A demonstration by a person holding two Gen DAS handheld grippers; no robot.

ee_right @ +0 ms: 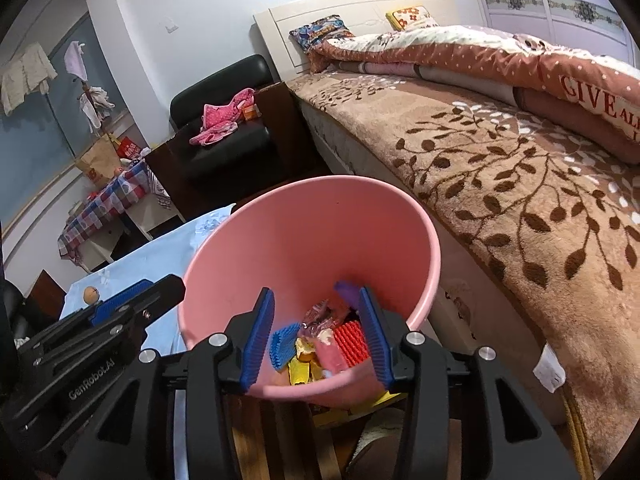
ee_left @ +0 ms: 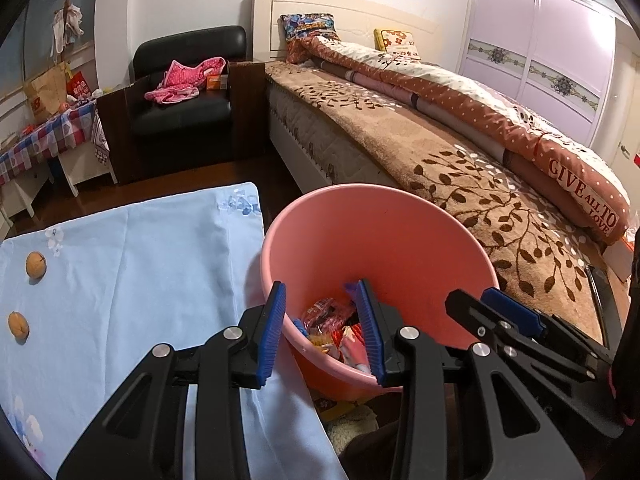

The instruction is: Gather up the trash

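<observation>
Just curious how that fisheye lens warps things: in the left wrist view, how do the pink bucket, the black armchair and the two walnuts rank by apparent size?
1. pink bucket, though nearness inflates it
2. black armchair, farther away
3. The two walnuts look alike; no ranking.

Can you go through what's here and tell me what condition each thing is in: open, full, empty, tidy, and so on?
Left tongs: open, empty, above the bin's rim.
Right tongs: open, empty, over the bin.
Bin: upright, wrappers covering its bottom, mostly unfilled.
Walnuts: two, lying apart on the blue cloth.
Quilt: rolled up along the bed.
Wardrobe: doors shut.
Armchair: pink clothes dumped on the seat.
</observation>
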